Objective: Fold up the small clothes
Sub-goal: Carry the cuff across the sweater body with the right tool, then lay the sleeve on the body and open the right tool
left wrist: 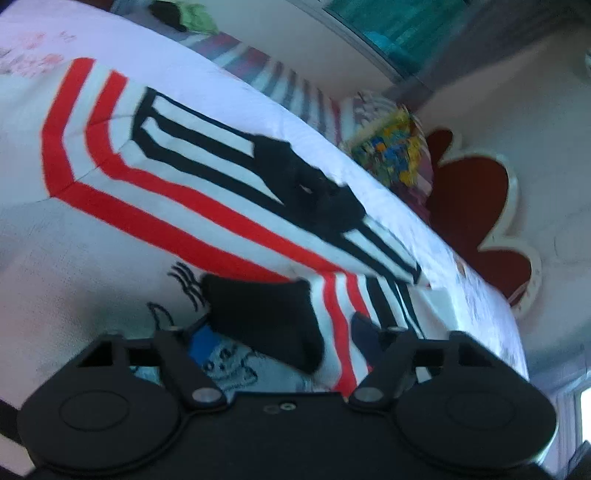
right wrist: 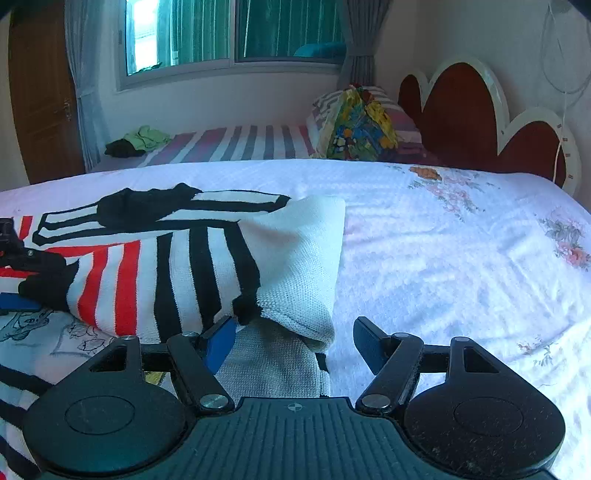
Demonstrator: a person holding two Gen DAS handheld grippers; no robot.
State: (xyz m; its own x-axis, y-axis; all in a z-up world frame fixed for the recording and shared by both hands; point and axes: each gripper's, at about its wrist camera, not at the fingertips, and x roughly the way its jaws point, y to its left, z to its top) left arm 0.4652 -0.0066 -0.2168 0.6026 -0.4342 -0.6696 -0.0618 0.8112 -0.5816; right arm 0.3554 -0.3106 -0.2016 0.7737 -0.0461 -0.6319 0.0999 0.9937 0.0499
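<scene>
The left tool (left wrist: 280,332) pinches a black cuff (left wrist: 266,317) of the striped sweater (right wrist: 155,266). The right tool (right wrist: 295,343) stands wide around its white fold on the bed (right wrist: 461,258).

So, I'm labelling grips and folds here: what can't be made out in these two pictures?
- Left wrist view: motion blur; whether the left gripper pinches the black cuff.
- Right wrist view: the sweater is cut off at the left edge; the right gripper body hides its lower part.

Daylight from window (right wrist: 236,33); left view motion-blurred, fisheye-warped.
</scene>
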